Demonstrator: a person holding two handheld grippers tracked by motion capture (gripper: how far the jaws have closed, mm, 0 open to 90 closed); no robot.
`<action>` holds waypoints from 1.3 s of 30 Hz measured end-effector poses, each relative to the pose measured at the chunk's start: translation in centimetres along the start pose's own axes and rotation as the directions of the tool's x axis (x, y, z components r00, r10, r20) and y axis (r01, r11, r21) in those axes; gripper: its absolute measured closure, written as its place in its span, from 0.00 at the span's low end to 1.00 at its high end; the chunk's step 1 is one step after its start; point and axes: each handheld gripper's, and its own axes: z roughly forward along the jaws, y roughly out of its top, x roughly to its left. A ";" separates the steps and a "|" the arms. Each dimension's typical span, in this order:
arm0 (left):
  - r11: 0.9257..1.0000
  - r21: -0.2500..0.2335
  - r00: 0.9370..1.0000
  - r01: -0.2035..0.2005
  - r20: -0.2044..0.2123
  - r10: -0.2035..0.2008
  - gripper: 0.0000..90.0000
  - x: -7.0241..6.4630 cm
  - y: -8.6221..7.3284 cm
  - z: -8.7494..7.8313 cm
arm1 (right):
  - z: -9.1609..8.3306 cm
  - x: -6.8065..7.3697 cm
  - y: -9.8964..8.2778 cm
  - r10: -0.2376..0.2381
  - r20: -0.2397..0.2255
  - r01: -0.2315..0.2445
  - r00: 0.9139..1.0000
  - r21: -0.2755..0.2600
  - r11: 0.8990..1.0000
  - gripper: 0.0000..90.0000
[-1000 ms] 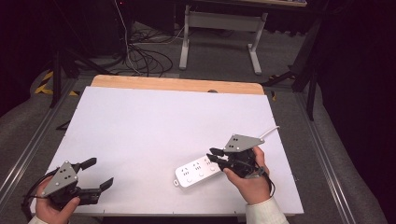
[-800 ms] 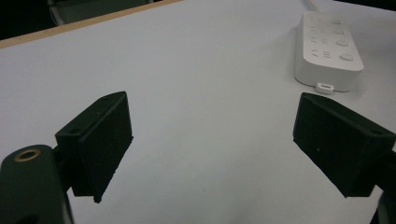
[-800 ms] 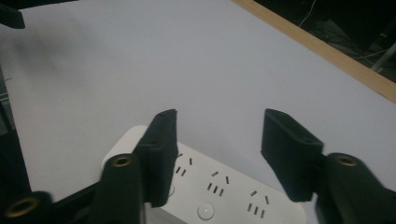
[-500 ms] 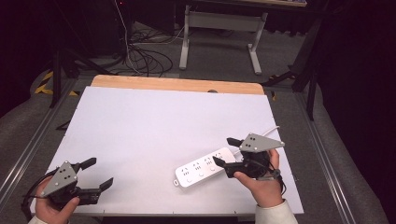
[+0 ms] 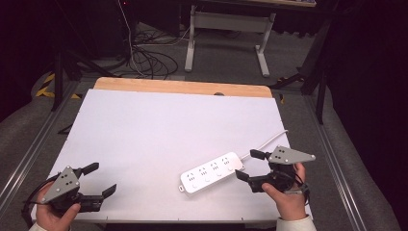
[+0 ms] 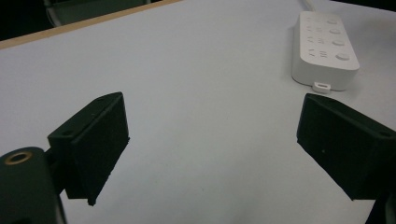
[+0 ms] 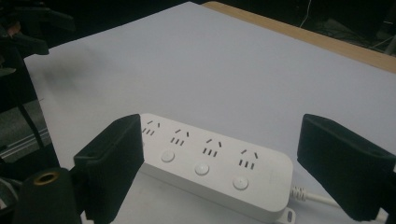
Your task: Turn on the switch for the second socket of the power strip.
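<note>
The right gripper (image 5: pixel 246 165) has backed off the strip (image 5: pixel 211 172), its jaws spread wide and empty. The strip lies flat near the table (image 5: pixel 159 125) front edge, seemingly let go. The left gripper (image 5: pixel 101 179) waits, jaws apart.

Two hands at the near edge: the left hand (image 5: pixel 53 216) holds the left tongs (image 5: pixel 102 179) low at the near-left corner, jaws wide apart; the right hand (image 5: pixel 284 202) holds the right tongs (image 5: pixel 246 165), jaws also spread, gripping nothing.
</note>
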 end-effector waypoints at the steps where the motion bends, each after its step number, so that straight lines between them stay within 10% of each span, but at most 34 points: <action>1: 1.000 0.000 1.000 -0.002 0.003 0.002 0.10 0.0 0.0 0.0 | -0.2 -0.2 -0.3 0.008 -0.001 -0.008 1.000 -0.004 1.000 0.16; 39: 1.000 0.014 1.000 -0.015 0.012 0.014 0.08 0.0 -0.2 -0.1 | -0.2 -2.8 -9.2 0.106 -0.036 -0.104 0.994 0.055 0.993 0.13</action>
